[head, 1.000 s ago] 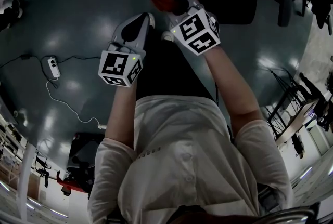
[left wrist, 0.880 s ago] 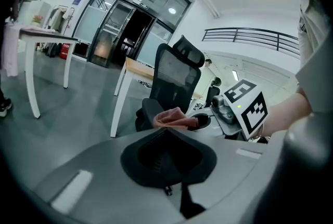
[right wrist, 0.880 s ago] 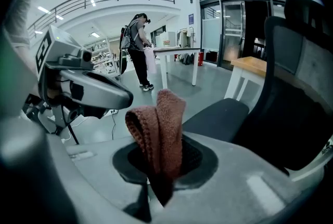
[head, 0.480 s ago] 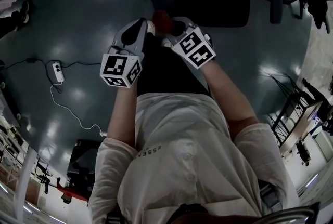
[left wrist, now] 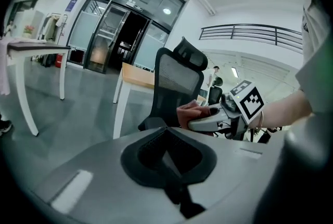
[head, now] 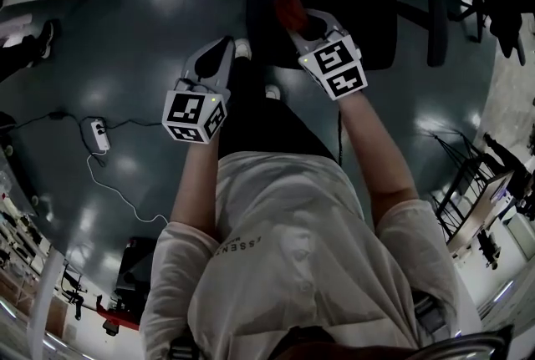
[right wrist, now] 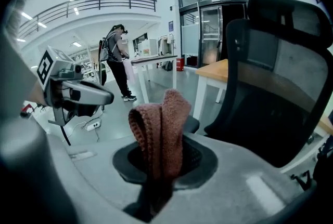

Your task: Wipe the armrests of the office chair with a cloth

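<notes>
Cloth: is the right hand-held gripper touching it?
Touching. The right gripper view shows the cloth pinched between the jaws of the right hand-held gripper and standing up out of them.

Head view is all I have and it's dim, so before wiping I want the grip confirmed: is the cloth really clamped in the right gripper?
Observer: Yes. The right gripper view shows the right gripper shut on the reddish knitted cloth, which stands folded above the jaws.
Operator: And the left one?
Observer: The left gripper is shut with nothing between its jaws.
Operator: Is the chair close?
Observer: The office chair fills the right of the right gripper view, mesh back and headrest upright. I cannot tell whether the cloth touches it.
</notes>
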Action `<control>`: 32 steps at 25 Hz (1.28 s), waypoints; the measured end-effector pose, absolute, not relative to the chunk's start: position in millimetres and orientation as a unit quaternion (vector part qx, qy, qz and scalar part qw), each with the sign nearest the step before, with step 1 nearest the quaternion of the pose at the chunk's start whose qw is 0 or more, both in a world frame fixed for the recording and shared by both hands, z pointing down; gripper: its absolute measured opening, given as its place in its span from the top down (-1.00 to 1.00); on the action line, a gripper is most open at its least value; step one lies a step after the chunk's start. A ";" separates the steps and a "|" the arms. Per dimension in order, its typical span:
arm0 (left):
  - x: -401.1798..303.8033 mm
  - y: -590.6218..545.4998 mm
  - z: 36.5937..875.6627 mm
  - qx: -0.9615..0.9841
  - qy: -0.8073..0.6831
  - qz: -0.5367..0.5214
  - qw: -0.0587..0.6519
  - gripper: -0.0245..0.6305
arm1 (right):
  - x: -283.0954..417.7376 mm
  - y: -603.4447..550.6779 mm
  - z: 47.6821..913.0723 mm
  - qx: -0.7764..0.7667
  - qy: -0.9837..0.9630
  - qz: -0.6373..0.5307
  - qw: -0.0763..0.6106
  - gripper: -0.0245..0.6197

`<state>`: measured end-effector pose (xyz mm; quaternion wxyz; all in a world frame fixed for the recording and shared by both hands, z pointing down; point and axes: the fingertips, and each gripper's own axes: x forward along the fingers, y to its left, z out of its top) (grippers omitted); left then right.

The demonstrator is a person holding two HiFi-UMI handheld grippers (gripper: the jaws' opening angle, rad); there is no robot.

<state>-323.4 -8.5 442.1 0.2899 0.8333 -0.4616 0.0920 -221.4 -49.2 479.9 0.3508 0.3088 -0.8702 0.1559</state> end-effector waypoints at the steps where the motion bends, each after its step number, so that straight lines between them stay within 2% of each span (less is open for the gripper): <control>1: -324.9 -20.5 443.7 0.837 -0.455 0.096 0.288 0.87 | -222.4 -66.7 480.2 0.315 -0.868 0.153 0.352 0.78; 10: -340.5 -113.7 457.7 0.852 -0.420 0.108 0.292 0.87 | -281.3 -183.2 496.1 0.271 -0.875 0.137 0.376 0.78; 19: -366.2 -146.1 481.9 0.846 -0.413 0.121 0.315 0.87 | -338.0 -197.3 538.7 0.167 -0.877 0.197 0.405 0.78; 27: -359.0 -154.1 493.0 0.848 -0.397 0.128 0.327 0.87 | -323.6 -194.4 566.1 0.137 -0.853 0.221 0.451 0.78; 32: -348.9 -153.4 497.5 0.853 -0.382 0.142 0.326 0.87 | -302.9 -197.8 571.3 0.157 -0.843 0.272 0.436 0.78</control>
